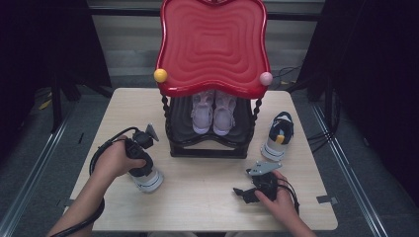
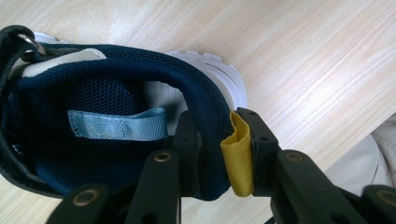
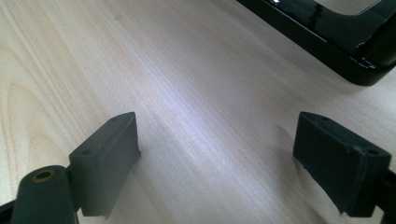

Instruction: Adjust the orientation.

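Observation:
A navy mesh shoe (image 2: 93, 93) with a white sole stands on the wooden table (image 1: 207, 197) at the front left, where its sole (image 1: 148, 180) shows under my left hand. My left gripper (image 2: 217, 126) points down on its heel: one jaw sits inside the collar, and the other presses the yellow pull tab (image 2: 237, 158) from outside. In the high view the left gripper (image 1: 141, 165) hides most of the shoe. My right gripper (image 1: 240, 192) rests low over the table at the front right. Its jaws (image 3: 217, 140) stand wide open over bare wood.
A rack with a red wavy top (image 1: 212, 44) and a black lower shelf (image 1: 207, 145) stands mid-table, with a pair of pink shoes (image 1: 212, 111) on the shelf. A second navy shoe (image 1: 278, 134) stands to its right. The rack's black base (image 3: 336, 42) lies ahead of the right gripper.

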